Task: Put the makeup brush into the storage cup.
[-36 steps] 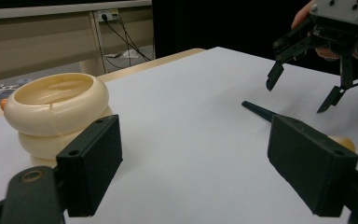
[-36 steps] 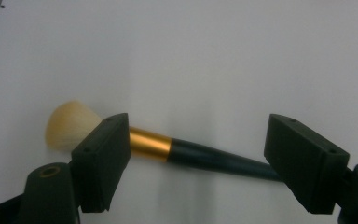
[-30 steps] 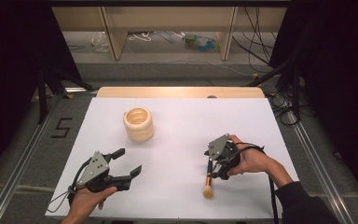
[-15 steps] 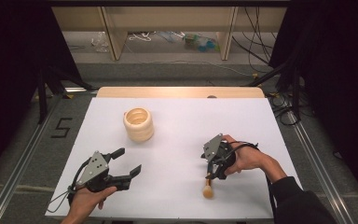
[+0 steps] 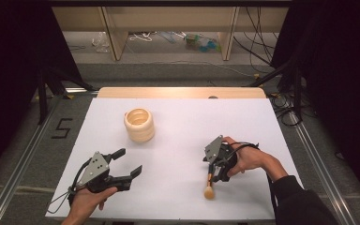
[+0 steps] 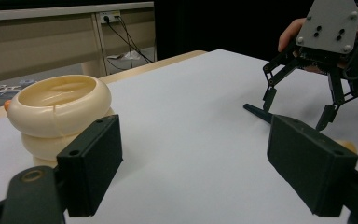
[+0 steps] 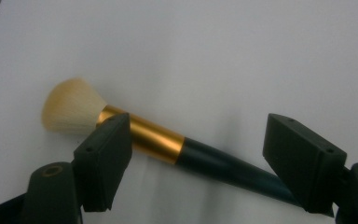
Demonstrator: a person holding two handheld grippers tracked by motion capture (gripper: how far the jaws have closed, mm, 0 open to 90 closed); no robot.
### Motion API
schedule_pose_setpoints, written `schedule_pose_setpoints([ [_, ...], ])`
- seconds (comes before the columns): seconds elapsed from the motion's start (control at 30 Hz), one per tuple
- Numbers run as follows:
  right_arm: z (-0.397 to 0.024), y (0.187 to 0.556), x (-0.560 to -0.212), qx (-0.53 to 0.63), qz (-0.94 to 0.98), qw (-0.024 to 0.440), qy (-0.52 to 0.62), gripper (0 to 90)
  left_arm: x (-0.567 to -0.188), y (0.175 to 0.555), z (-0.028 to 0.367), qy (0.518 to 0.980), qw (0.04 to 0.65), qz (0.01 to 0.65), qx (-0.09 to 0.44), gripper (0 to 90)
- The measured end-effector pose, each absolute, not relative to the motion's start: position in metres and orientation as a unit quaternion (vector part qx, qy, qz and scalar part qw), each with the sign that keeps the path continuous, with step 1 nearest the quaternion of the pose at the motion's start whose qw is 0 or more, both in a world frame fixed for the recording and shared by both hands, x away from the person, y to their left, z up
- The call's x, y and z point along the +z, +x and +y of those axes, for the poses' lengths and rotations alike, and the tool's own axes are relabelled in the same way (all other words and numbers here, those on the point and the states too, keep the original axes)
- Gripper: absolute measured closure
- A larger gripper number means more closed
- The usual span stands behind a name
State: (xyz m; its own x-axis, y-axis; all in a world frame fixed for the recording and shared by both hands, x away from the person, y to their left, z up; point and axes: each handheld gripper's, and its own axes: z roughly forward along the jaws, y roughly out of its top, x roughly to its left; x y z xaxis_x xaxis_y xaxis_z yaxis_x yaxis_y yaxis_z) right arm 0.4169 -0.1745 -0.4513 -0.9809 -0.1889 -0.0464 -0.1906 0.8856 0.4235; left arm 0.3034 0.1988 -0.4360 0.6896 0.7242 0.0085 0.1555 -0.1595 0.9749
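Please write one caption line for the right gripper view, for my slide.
Open right gripper poised over a makeup brush with cream bristles, gold ferrule and dark handle lying on the white table.

Brush [image 7: 168, 144] handle end cut off at bottom edge in right gripper view, behind right jaw. In high view, handle top hidden under right gripper [image 5: 214, 172]. In left gripper view, left jaw covers lower rings [image 6: 58, 114]; brush tip behind right jaw.

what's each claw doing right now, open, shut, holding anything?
Left claw: open, holding nothing.
Right claw: open, astride the makeup brush on the table, not gripping it.
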Motion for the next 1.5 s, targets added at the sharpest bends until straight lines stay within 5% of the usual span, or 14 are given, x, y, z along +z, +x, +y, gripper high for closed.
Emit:
schedule_pose_setpoints([
  [0.73,-0.173,0.423,-0.461,0.207,0.973,-0.018,-0.101,26.6,-0.437,0.304,0.198,0.716,0.577,0.307,0.244,18.0],
  [1.5,-0.168,0.425,-0.462,0.171,0.979,-0.023,-0.110,49.1,-0.435,0.304,0.200,0.718,0.575,0.303,0.251,18.1],
])
